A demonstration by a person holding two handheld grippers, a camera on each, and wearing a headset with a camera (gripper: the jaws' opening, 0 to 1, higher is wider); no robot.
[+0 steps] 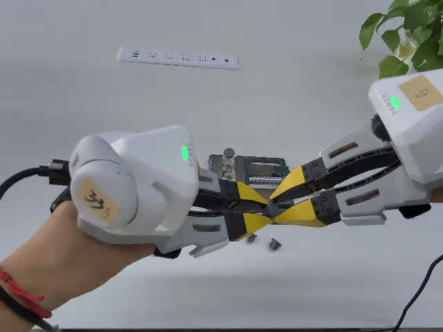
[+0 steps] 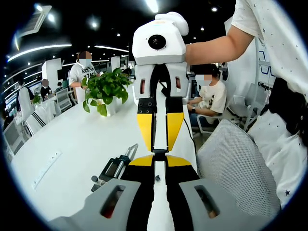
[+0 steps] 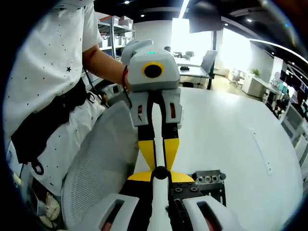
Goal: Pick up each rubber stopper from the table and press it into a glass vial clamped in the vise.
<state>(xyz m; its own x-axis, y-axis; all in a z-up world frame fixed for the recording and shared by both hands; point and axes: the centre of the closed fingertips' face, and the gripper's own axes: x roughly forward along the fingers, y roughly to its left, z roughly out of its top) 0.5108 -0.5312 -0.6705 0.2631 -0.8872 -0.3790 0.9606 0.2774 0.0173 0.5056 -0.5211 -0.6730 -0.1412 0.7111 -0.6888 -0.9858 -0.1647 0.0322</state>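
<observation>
Left gripper [image 1: 265,207] and right gripper [image 1: 282,206] meet tip to tip at frame centre, both claws pinched narrow; whether either grips anything, I cannot tell. Two loose rubber stoppers [image 1: 251,238] lie just below them. A third stopper [image 1: 229,153] caps a vial [image 1: 228,167] in the vise [image 1: 266,168] behind. Stoppers are likely light, squashy and grippy: pinch the sides.

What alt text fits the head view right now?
The left gripper and right gripper meet tip to tip, jaws closed, above a white table, in front of a vise holding vials. Two stoppers lie loose on the table near the tips; a power strip and a plant sit farther back.
</observation>
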